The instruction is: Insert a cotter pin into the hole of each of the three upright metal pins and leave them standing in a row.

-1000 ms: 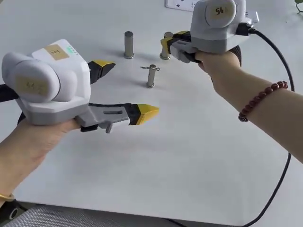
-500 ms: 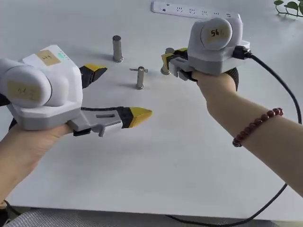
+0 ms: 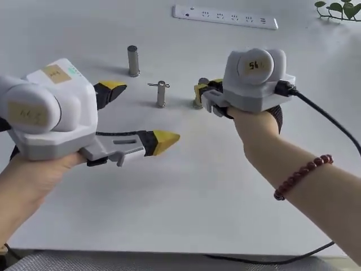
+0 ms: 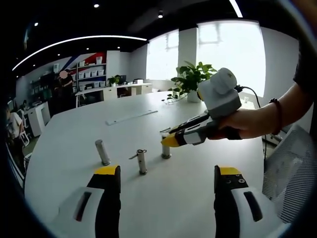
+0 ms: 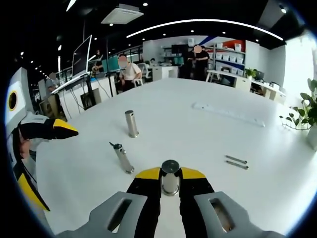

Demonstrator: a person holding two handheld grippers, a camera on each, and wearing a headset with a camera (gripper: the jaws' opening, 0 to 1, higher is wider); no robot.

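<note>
1. right gripper [image 4: 171,141]: jaws closed on the right pin [image 5: 170,179], one tip on each side of the shaft. pin stands upright on the desk [image 3: 186,186], long axis vertical, head just above the tips.
2. left gripper [image 3: 139,113]: jaws wide apart, nothing between them. held above the desk on the person's side of the row, pointing toward it.
3. row: left pin [image 3: 133,61] bare. mid pin [image 3: 161,95] has a cotter pin [image 3: 158,84] crosswise thru its top. no cotter seen in the right pin.
4. key relation: two spare cotter pins [image 5: 237,161] lie flat on the desk, beyond the right pin and off to its right in the right gripper view, long axes approx. parallel.
5. judgement: right jaws are occupied, so the free left gripper prob. fetches a spare. it is the farther one and must reach past the row.
</note>
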